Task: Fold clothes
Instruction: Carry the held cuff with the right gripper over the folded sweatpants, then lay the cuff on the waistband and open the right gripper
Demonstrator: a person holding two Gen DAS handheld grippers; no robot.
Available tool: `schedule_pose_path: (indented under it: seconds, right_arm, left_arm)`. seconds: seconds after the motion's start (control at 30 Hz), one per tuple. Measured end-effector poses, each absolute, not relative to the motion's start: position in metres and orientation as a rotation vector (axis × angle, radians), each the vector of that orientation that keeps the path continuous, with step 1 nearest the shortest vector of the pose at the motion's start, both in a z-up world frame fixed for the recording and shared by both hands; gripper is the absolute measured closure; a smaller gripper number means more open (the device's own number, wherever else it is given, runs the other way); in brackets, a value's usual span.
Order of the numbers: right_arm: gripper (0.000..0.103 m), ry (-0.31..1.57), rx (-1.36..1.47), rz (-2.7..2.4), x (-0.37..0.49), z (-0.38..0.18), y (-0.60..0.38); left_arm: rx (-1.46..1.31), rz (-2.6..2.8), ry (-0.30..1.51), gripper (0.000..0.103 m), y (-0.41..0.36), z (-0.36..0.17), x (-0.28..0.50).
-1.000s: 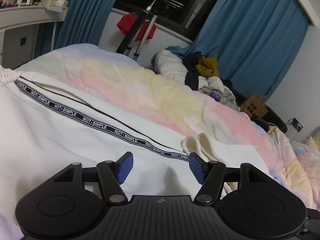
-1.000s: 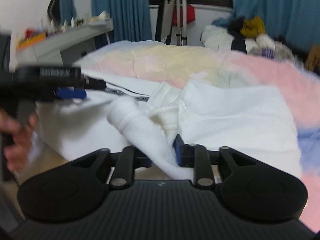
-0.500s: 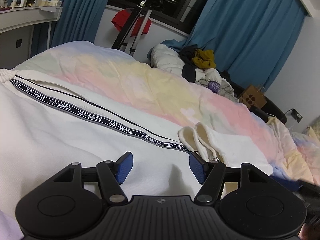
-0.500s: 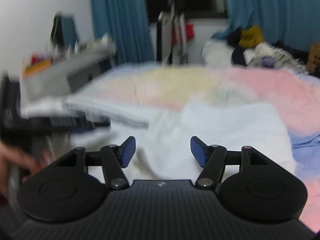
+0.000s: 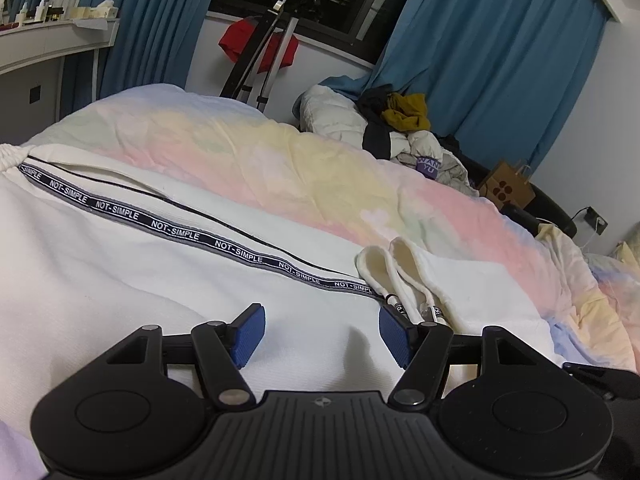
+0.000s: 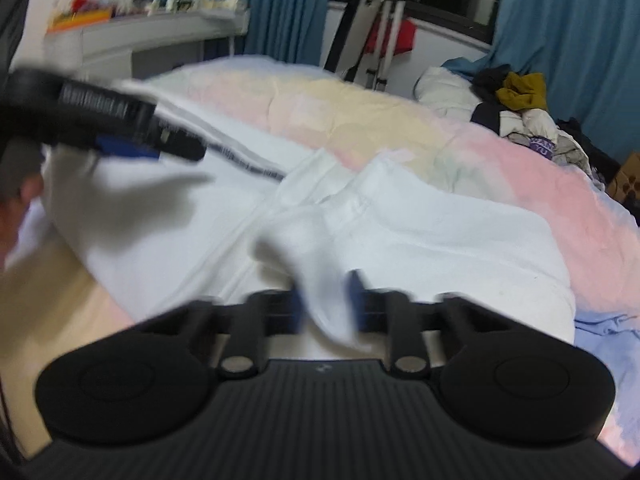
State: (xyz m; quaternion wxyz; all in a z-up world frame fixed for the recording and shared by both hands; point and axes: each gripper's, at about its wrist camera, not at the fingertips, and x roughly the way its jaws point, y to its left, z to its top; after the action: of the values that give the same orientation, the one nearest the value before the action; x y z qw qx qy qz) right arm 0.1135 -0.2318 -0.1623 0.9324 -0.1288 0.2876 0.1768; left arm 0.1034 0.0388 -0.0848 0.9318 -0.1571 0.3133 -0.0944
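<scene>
Your pastel quilt [image 5: 304, 168] fills the bed, with bare room toward twelve o'clock before the clothes heap [image 5: 392, 128]. The white trousers [image 5: 120, 280] lie across it from nine to four o'clock, their lettered stripe [image 5: 176, 230] running along the far edge. Your left gripper [image 5: 322, 334] hovers low over the cloth, jaws wide, holding nothing. Your right gripper [image 6: 326, 310] pinches a white fold of the trousers; the view is blurred.
</scene>
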Motion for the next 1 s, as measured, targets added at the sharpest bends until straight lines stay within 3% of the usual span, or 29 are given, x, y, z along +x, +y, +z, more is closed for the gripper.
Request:
schedule_pose_path:
  seconds: [0.2, 0.37, 0.67, 1.0]
  right_arm:
    - [0.093, 0.509, -0.257, 0.366, 0.098, -0.136, -0.237]
    - [0.093, 0.554, -0.228, 0.359, 0.095, -0.129, -0.235]
    - [0.093, 0.76, -0.298, 0.354, 0.127, -0.187, -0.218]
    - [0.093, 0.771, -0.237, 0.346, 0.133, -0.186, -0.221]
  left_arm:
    - [-0.333, -0.186, 0.639, 0.037, 0.04, -0.084, 0.102]
    - [-0.312, -0.186, 0.63, 0.037, 0.036, -0.083, 0.1]
    - [-0.304, -0.174, 0.656, 0.037, 0.037, -0.084, 0.102]
    - [-0.359, -0.07, 0.644, 0.023, 0.071, -0.059, 0.058]
